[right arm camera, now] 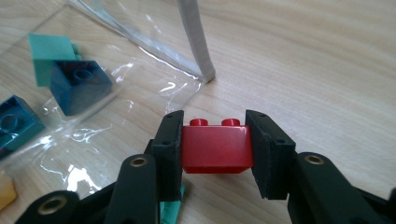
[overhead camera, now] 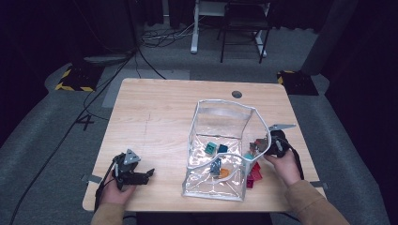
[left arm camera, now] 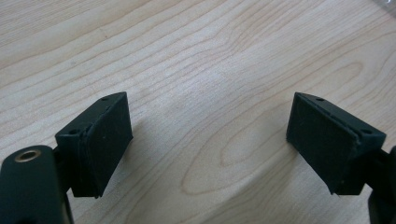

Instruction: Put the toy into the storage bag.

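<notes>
My right gripper [right arm camera: 215, 142] is shut on a red two-stud brick [right arm camera: 217, 150], one pad pressed on each end, just above the wooden table [right arm camera: 317, 70]. In the high view this gripper [overhead camera: 268, 144] sits at the right side of a clear plastic pouch [overhead camera: 220, 119] with a grey rim [right arm camera: 196, 42]. Inside the pouch lie several small bricks: a teal one [overhead camera: 211, 148], a dark blue one [right arm camera: 79, 84] and an orange one [overhead camera: 224, 172]. My left gripper [left arm camera: 210, 140] stands open over bare wood near the table's front left [overhead camera: 145, 174].
More red and pink bricks [overhead camera: 255, 174] lie on the table just right of the pouch, under my right hand. A teal brick [right arm camera: 170, 207] shows beneath the right gripper. A round cable hole [overhead camera: 237, 94] sits near the far edge.
</notes>
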Demonstrator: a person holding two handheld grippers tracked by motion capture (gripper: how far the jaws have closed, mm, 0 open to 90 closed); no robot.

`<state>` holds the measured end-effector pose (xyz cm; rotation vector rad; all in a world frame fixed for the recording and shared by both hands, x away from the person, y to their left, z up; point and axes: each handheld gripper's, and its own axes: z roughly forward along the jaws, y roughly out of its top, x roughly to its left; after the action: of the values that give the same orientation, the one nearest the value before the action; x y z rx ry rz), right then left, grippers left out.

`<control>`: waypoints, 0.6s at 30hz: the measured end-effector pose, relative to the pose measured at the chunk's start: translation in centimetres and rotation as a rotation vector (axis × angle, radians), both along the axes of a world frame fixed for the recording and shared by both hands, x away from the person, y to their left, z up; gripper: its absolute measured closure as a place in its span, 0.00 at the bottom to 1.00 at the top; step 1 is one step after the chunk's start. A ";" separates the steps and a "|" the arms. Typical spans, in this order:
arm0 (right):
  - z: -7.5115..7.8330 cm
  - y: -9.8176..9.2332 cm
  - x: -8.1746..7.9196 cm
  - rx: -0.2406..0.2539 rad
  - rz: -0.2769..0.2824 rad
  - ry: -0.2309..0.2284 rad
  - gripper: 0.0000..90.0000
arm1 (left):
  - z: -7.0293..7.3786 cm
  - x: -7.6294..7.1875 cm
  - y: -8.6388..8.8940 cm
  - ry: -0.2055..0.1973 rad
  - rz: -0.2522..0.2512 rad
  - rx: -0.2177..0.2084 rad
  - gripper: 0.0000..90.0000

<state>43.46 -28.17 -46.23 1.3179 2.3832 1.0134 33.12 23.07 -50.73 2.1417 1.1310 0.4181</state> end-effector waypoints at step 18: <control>6.6 -3.0 -2.3 0.048 -0.003 -0.091 0.65 | 0.0 0.0 0.0 0.001 -0.001 -0.002 0.16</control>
<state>41.17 -31.16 -39.62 1.2626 2.3036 1.1123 33.13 23.07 -50.73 2.1411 1.1309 0.4157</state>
